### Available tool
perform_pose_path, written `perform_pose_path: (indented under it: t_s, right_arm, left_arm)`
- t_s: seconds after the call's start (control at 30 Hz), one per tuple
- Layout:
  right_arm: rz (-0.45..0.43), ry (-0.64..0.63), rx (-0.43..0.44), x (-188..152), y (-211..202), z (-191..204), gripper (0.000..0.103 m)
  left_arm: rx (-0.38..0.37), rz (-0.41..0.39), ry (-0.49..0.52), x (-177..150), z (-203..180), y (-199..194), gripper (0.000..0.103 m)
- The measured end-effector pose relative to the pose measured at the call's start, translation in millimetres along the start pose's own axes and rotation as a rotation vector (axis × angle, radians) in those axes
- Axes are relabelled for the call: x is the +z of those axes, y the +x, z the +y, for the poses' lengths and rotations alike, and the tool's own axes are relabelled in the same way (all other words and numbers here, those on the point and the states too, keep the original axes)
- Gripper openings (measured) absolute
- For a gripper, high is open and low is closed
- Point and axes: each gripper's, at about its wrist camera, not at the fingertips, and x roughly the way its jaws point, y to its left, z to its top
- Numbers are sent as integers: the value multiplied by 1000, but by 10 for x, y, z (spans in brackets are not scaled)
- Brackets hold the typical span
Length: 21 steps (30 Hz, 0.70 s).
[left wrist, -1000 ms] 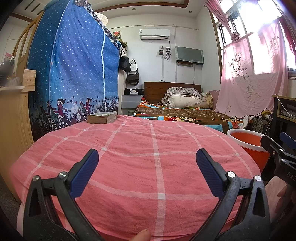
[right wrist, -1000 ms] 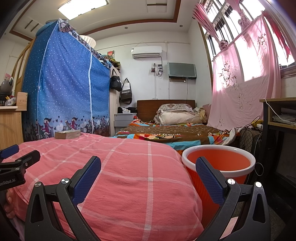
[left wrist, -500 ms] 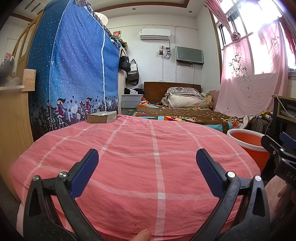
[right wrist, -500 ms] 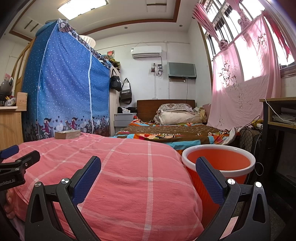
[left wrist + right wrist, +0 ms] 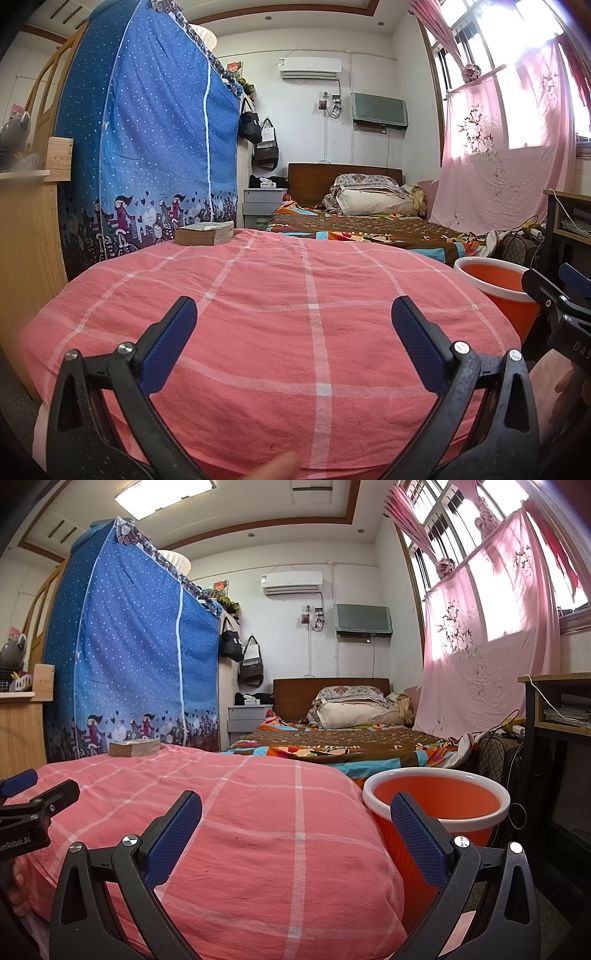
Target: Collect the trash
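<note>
An orange bin with a white rim (image 5: 436, 805) stands on the floor at the right edge of a surface covered by a pink checked cloth (image 5: 295, 325); it also shows in the left wrist view (image 5: 495, 277). My left gripper (image 5: 293, 317) is open and empty above the cloth's near part. My right gripper (image 5: 295, 808) is open and empty, its right finger in front of the bin. No loose trash shows on the cloth. Each gripper shows at the edge of the other's view.
A thick old book (image 5: 205, 232) lies at the cloth's far left corner. A blue dotted fabric wardrobe (image 5: 147, 147) stands left. A bed (image 5: 369, 225) lies beyond. A desk with cables (image 5: 554, 716) stands right, a wooden shelf (image 5: 26, 221) at left.
</note>
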Motion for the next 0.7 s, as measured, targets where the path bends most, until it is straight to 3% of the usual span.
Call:
perform_pose_path:
  t_s: [0.7]
  right_arm:
    - [1, 2, -1, 5, -1, 8, 103]
  left_arm:
    - [19, 0, 4, -31, 59, 14, 103]
